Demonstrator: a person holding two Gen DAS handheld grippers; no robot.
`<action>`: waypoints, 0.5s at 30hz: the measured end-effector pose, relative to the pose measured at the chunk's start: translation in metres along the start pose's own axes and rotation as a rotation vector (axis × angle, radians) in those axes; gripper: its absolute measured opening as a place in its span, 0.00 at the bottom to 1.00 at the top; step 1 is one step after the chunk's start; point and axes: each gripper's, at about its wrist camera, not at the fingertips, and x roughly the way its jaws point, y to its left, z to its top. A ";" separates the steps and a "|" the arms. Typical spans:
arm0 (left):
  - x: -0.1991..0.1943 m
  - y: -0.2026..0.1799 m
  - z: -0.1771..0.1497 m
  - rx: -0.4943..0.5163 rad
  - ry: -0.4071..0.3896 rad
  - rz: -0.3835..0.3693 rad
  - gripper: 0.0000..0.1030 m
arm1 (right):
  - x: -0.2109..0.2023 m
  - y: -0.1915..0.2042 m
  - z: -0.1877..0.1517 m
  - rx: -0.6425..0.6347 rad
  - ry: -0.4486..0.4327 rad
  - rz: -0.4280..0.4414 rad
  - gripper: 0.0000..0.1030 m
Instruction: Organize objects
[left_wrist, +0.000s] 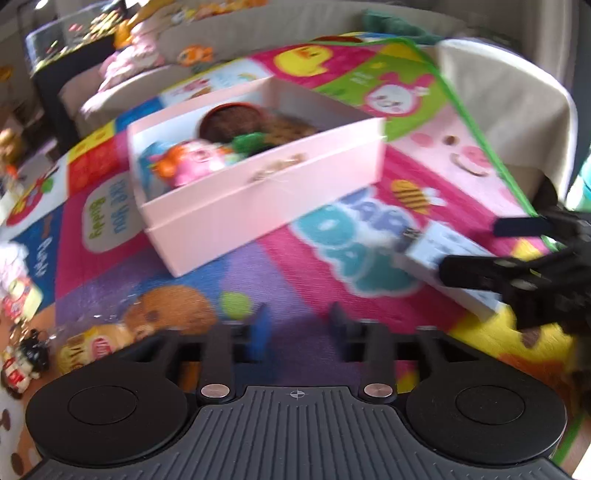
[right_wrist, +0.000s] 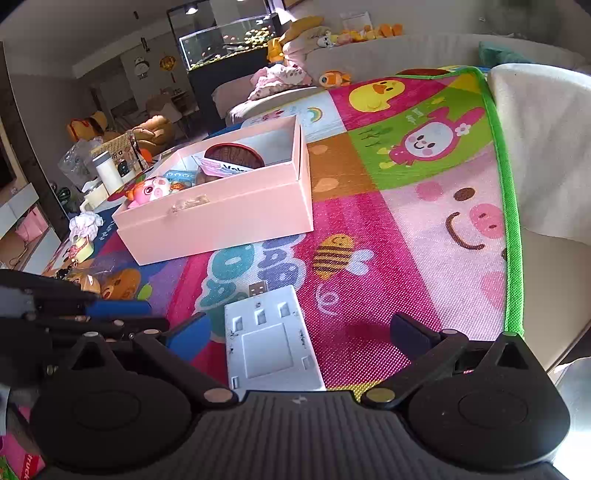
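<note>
A pink box (left_wrist: 255, 192) (right_wrist: 221, 218) sits on the colourful play mat (right_wrist: 424, 236), holding a pink pig toy (right_wrist: 149, 190), a brown bowl (right_wrist: 236, 153) and other items. A white flat USB device (right_wrist: 271, 343) lies on the mat between my right gripper's fingers. My right gripper (right_wrist: 301, 332) is open around it, jaws wide apart and not touching it. In the left wrist view the device (left_wrist: 448, 266) lies at the right with the right gripper (left_wrist: 491, 247) over it. My left gripper (left_wrist: 300, 325) is open and empty above the mat.
Snack packets and small toys (left_wrist: 85, 347) lie at the mat's left edge. A white bottle (right_wrist: 109, 171) and clutter stand left of the box. A beige sofa (right_wrist: 535, 147) borders the mat's right side, plush toys and a fish tank (right_wrist: 229, 40) behind.
</note>
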 end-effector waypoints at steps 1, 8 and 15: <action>0.002 0.008 0.000 -0.025 0.016 0.008 0.72 | -0.001 -0.001 0.000 0.004 -0.001 0.002 1.00; -0.044 0.051 -0.029 -0.248 -0.077 -0.184 0.66 | -0.001 -0.003 0.000 0.019 -0.008 0.015 1.00; -0.116 0.060 -0.075 -0.314 -0.100 -0.030 0.66 | -0.001 -0.003 0.000 0.020 -0.009 0.016 1.00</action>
